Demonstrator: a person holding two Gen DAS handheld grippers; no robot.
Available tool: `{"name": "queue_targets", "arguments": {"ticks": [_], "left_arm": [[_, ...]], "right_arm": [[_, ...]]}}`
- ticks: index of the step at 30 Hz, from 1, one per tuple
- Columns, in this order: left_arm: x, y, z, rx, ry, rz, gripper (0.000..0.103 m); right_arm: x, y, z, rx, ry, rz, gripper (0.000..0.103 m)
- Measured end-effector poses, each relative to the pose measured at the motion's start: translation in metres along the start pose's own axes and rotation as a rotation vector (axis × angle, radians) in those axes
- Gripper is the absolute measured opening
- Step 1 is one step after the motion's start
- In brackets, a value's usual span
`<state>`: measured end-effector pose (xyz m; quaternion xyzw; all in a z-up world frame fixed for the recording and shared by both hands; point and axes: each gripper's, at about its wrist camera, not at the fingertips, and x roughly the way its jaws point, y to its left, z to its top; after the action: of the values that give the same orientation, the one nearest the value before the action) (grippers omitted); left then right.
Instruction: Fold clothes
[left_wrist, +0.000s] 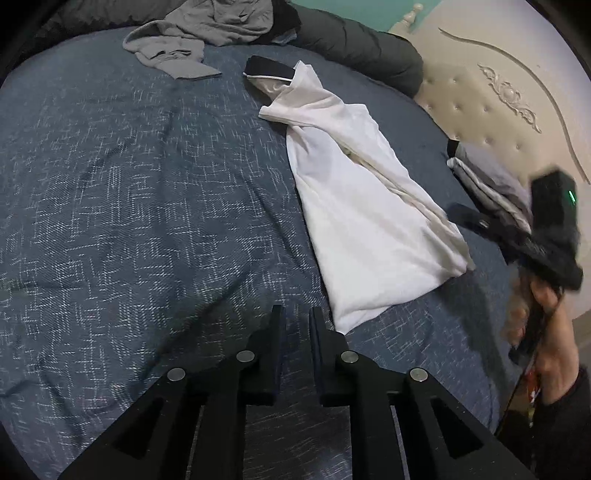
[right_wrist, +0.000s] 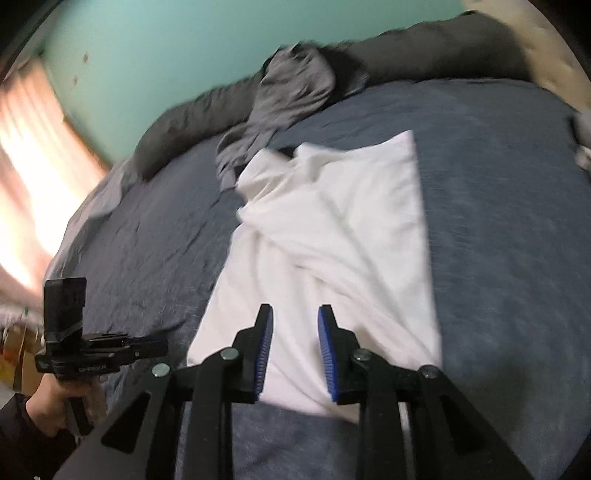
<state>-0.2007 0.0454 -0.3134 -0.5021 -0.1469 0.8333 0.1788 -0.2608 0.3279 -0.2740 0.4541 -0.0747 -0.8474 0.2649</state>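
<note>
A white garment (left_wrist: 362, 206) with a black collar (left_wrist: 266, 68) lies lengthwise on the blue patterned bedspread (left_wrist: 147, 184), partly folded in on itself. My left gripper (left_wrist: 297, 312) stands open just left of the garment's near corner, with only bedspread between its fingers. In the right wrist view the same white garment (right_wrist: 332, 240) spreads out ahead. My right gripper (right_wrist: 295, 310) hovers open over its near hem, blue pads bare and nothing held. That view is motion-blurred.
A crumpled grey garment (left_wrist: 192, 37) lies at the far side, with a dark rolled quilt (left_wrist: 362, 40) behind it. A folded stack (left_wrist: 487, 184) sits by the cream headboard (left_wrist: 498, 92). A person's hand (left_wrist: 554, 332) holds the other tool at right.
</note>
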Motion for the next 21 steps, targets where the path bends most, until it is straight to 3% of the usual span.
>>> {"name": "queue_targets", "arguments": {"ticks": [8, 21], "left_arm": [[-0.001, 0.009, -0.002, 0.006, -0.021, -0.018, 0.017], [-0.010, 0.018, -0.003, -0.006, -0.034, -0.047, 0.022]], "right_arm": [[0.071, 0.032, 0.048, -0.146, 0.125, -0.039, 0.025], [0.105, 0.014, 0.085, -0.097, 0.111, -0.157, 0.025]]}}
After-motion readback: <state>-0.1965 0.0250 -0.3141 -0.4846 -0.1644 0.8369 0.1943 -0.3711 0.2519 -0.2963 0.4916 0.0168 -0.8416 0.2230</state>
